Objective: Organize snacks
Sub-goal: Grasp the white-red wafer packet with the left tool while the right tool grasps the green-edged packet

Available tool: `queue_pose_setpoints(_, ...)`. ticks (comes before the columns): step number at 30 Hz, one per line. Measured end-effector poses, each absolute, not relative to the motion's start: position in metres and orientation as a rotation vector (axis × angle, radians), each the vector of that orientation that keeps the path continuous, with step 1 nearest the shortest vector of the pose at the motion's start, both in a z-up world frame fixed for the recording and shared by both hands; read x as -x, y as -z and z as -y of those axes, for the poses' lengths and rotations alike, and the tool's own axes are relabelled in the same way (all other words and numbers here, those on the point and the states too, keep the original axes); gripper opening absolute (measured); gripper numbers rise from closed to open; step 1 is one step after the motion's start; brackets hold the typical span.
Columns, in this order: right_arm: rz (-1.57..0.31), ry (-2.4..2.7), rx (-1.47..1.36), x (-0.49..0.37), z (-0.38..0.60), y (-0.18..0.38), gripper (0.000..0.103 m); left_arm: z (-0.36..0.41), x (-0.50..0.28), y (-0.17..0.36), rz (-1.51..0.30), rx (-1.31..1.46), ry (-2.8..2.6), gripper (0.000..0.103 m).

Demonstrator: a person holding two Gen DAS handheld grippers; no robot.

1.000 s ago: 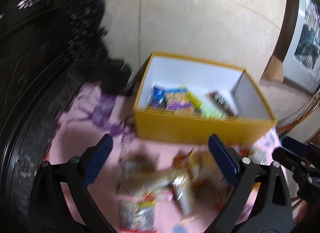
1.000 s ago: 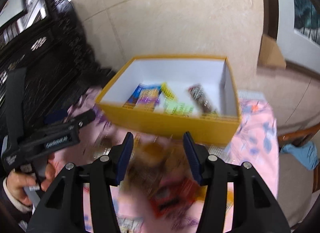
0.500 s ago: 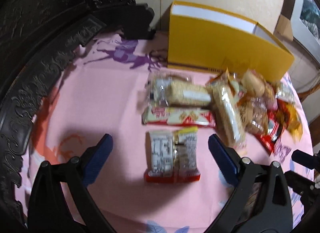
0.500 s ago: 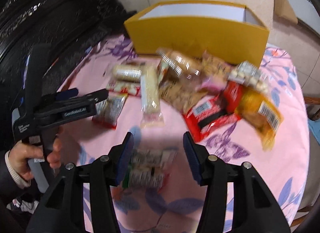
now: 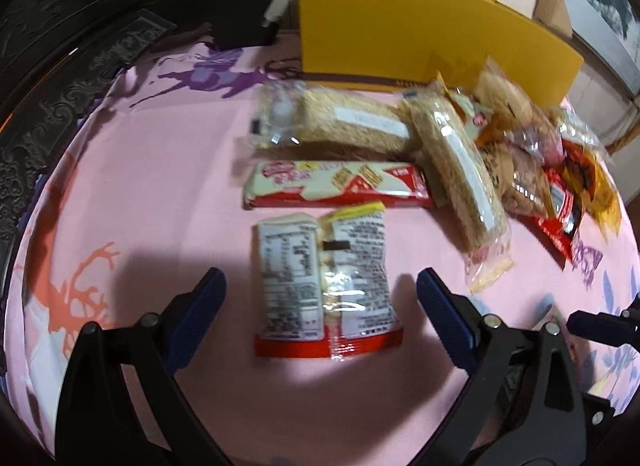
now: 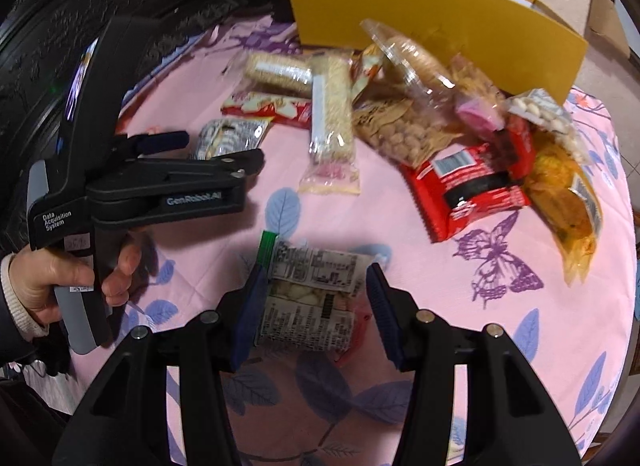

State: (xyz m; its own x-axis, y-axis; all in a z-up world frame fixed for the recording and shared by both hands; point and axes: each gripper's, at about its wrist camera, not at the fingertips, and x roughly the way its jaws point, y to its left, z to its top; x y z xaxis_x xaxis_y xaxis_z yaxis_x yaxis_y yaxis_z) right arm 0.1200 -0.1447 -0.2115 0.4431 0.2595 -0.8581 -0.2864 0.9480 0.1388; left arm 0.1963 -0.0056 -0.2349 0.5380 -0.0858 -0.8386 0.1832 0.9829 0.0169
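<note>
Between the spread fingers of the right gripper [image 6: 314,298] lies a green-edged packet [image 6: 310,298], label side up on the table [image 6: 540,346]; whether the blue pads touch it yet I cannot tell. The left gripper [image 5: 320,306], also spread wide, hangs over a red-edged packet [image 5: 324,286] without touching it. Beyond both, a heap of snacks [image 6: 440,125] is loose on the pink cloth: wafer bars, nuts, red and yellow bags. Farthest stands the yellow box [image 6: 440,21]. Judging by the heap, most of the sorting remains.

Black hand-held gripper [image 6: 314,308], blue finger pads [image 6: 250,306], silver screws, white-lettered casing.
</note>
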Motion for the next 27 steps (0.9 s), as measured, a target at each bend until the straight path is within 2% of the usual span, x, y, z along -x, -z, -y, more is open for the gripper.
queue_pose_setpoints(10, -1.033, -0.326, 0.194, -0.115, 0.123, 0.220, 0.060, 0.015, -0.199, 0.241, -0.969, -0.108, 0.167, 0.098)
queue_pose_setpoints(13, -1.033, -0.289, 0.207, -0.116, 0.125, 0.222, 0.075, 0.017, -0.199, 0.240, -0.966, -0.113, 0.172, 0.098)
queue_pose_setpoints(16, -1.094, -0.289, 0.145, -0.121, 0.132, 0.232, 0.078, 0.019, -0.199, 0.240, -0.959, -0.111, 0.166, 0.098)
queue_pose_setpoints(18, -1.071, -0.287, 0.172, -0.117, 0.131, 0.232, 0.078, 0.020, -0.200, 0.240, -0.957, -0.109, 0.166, 0.096)
queue_pose_setpoints(20, -1.068, -0.282, 0.165, -0.116, 0.129, 0.231, 0.075, 0.022, -0.198, 0.239, -0.949, -0.115, 0.179, 0.090)
queue_pose_setpoints(24, -1.057, -0.291, 0.172, -0.112, 0.127, 0.229, 0.063, 0.030, -0.193, 0.235, -0.941, -0.133, 0.214, 0.069)
queue_pose_setpoints(27, -1.052, -0.306, 0.168, -0.118, 0.122, 0.229, 0.046, 0.033, -0.191, 0.234, -0.941, -0.131, 0.217, 0.063)
